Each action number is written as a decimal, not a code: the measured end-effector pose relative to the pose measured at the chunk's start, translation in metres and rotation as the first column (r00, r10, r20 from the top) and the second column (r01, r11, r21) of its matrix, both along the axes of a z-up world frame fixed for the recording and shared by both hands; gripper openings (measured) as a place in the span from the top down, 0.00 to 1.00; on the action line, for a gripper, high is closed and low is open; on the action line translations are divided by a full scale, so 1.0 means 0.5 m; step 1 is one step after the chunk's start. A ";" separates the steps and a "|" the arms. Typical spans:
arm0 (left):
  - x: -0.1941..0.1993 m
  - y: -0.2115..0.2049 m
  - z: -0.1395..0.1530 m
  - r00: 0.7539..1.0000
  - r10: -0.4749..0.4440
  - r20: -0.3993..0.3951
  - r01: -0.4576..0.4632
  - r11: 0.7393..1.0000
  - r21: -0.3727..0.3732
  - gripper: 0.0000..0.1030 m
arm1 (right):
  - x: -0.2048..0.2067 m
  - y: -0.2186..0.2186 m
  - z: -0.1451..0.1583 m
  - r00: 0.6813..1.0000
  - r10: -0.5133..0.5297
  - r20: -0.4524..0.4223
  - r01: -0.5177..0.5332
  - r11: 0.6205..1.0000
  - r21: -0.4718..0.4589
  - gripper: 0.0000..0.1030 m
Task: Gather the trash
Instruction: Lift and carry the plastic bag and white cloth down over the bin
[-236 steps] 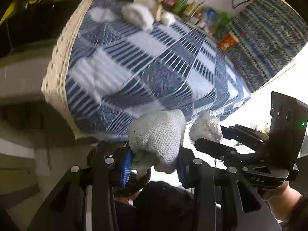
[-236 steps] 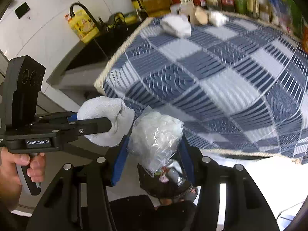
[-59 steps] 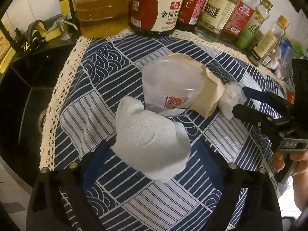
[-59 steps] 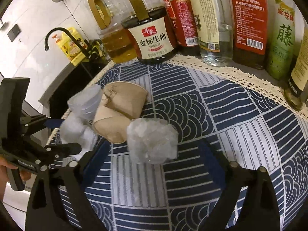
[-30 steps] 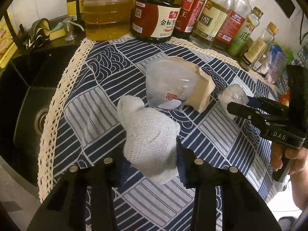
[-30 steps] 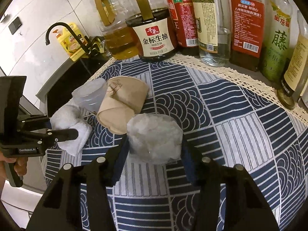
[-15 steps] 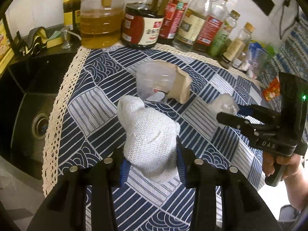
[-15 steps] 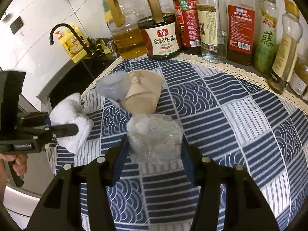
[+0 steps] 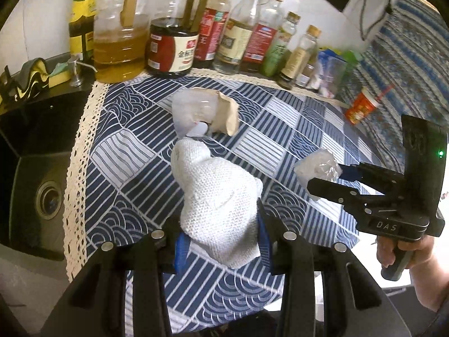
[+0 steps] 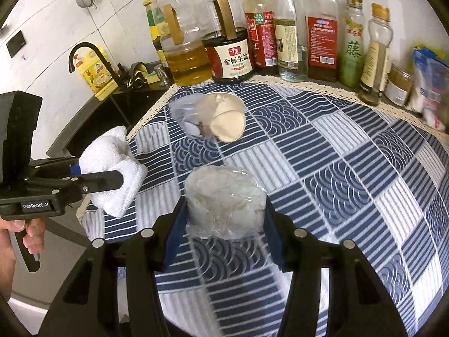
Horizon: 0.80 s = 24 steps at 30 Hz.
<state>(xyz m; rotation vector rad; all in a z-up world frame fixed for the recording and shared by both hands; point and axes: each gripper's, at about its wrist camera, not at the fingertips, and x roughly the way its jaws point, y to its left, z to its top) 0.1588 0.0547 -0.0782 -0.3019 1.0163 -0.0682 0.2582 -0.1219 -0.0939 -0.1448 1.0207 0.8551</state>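
Observation:
My left gripper [image 9: 219, 241] is shut on a wadded white cloth [image 9: 216, 196] and holds it above the near part of the blue patterned tablecloth [image 9: 294, 129]; it also shows in the right wrist view [image 10: 112, 168]. My right gripper [image 10: 221, 224] is shut on a crumpled clear plastic bag [image 10: 224, 199], which also shows in the left wrist view [image 9: 317, 165]. A clear plastic cup [image 9: 193, 112] and a crushed brown paper cup [image 9: 227, 112] lie together on the cloth further back, apart from both grippers.
A row of oil and sauce bottles [image 10: 233, 53] stands along the back edge. A black sink [image 9: 33, 174] with a faucet [image 10: 92, 59] lies to the left. A red cup [image 9: 362, 106] and jars [image 10: 398, 84] sit at the right.
Both grippers closed on their items about a second ago, and have since pulled back and up from the table with them. The two cups stayed in place.

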 end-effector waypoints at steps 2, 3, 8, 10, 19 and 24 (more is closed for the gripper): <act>-0.019 -0.003 0.007 1.000 -0.028 0.005 0.028 1.000 -0.002 0.63 | -0.028 0.000 0.007 1.000 -0.018 0.001 0.018 1.000 0.002 0.49; -0.027 -0.003 0.009 0.999 -0.039 0.007 0.039 0.999 0.000 0.63 | -0.038 0.000 0.010 1.000 -0.025 0.002 0.025 1.000 0.002 0.49; -0.081 0.001 0.012 0.996 -0.087 0.006 0.087 0.996 -0.011 0.63 | -0.111 0.005 0.016 0.998 -0.066 0.000 0.066 0.998 -0.002 0.49; -0.101 0.004 0.010 0.995 -0.100 0.004 0.100 0.995 -0.012 0.63 | -0.138 0.007 0.015 0.997 -0.078 -0.002 0.078 0.997 -0.006 0.49; -0.212 0.009 0.002 0.987 -0.158 0.001 0.158 0.987 -0.029 0.63 | -0.274 0.016 0.007 0.993 -0.116 -0.008 0.116 0.993 -0.022 0.49; -0.265 0.010 -0.008 0.981 -0.194 -0.001 0.193 0.980 -0.050 0.63 | -0.337 0.010 0.000 0.988 -0.151 -0.017 0.151 0.988 -0.025 0.49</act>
